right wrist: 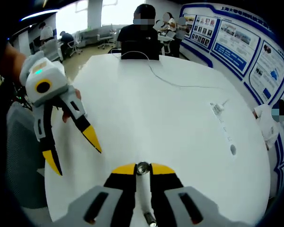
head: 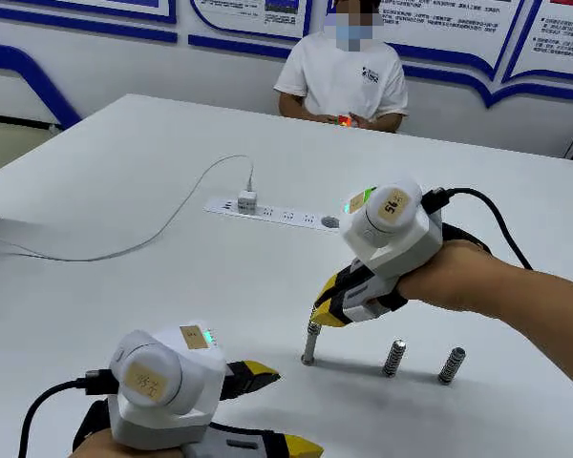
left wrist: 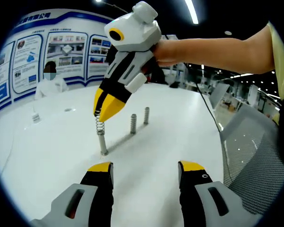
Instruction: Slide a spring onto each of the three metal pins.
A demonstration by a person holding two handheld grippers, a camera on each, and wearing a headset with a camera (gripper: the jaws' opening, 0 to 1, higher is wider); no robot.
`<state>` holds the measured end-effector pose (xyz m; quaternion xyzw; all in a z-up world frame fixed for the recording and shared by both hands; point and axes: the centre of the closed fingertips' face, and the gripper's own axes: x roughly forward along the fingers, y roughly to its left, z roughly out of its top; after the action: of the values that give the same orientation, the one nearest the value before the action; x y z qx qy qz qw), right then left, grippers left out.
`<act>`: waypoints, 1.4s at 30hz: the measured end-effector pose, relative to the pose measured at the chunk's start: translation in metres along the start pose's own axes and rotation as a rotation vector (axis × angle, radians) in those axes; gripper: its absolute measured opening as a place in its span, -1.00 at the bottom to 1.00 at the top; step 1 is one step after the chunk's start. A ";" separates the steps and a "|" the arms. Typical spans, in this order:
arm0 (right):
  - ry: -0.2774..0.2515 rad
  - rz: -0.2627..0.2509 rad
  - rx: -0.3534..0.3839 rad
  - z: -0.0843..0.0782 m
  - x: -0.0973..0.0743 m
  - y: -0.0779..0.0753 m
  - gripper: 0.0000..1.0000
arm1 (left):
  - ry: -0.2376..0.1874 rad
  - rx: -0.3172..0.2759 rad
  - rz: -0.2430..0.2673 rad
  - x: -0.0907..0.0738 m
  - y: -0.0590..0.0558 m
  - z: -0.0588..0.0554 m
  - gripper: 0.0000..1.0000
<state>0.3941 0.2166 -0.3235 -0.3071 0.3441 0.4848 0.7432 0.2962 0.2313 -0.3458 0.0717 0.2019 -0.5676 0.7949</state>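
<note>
Three metal pins stand upright in a row on the white table (head: 172, 286). My right gripper (head: 323, 315) is shut on a spring (left wrist: 100, 125) that sits over the top of the left pin (head: 310, 345); its lower shaft is bare. The middle pin (head: 393, 358) and the right pin (head: 451, 364) each wear a spring. In the right gripper view the spring's round end (right wrist: 142, 168) shows between my shut jaws. My left gripper (head: 291, 410) hangs open near the table's front edge, left of the pins, with nothing in it.
A white power strip (head: 272, 212) with a plugged charger and a long cable lies mid-table behind the pins. A person (head: 342, 76) sits at the far side. A mesh chair (left wrist: 255, 142) stands beside the table.
</note>
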 end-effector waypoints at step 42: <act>0.016 -0.019 0.068 -0.022 0.040 0.004 -0.70 | 0.012 -0.019 0.016 -0.002 0.006 -0.002 0.12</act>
<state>0.3976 0.2208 -0.3694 -0.2887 0.3633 0.4632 0.7550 0.3004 0.2356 -0.3480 0.0690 0.2113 -0.5587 0.7990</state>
